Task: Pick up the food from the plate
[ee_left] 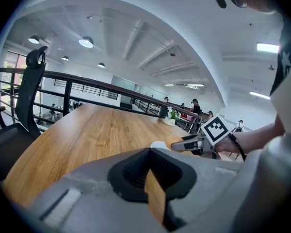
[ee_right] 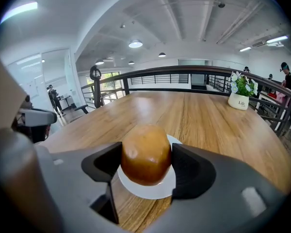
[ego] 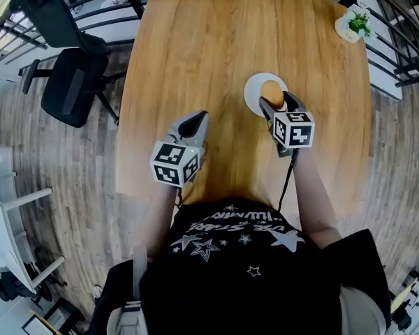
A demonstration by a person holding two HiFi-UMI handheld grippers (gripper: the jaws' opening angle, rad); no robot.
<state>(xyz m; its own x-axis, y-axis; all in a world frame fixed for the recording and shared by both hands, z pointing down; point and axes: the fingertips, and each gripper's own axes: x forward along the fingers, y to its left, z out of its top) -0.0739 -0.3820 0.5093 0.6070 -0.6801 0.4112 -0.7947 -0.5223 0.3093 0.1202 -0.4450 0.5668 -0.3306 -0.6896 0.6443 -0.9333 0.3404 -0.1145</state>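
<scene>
A round brown bun (ego: 272,93) sits on a small white plate (ego: 253,89) right of the wooden table's middle. My right gripper (ego: 279,102) reaches over the plate's near rim, and both black pads press the bun's (ee_right: 145,154) sides, so it is shut on it. The bun's underside still meets the plate (ee_right: 150,192). My left gripper (ego: 194,121) rests low over the table's near left part, jaws together and empty. From the left gripper view, the bun (ee_left: 174,141) and the right gripper (ee_left: 185,143) show off to the right.
A small white pot with a green plant (ego: 354,25) stands at the table's far right corner. A black office chair (ego: 70,82) is on the floor to the left. Railings (ego: 398,47) run past the table's far and right sides.
</scene>
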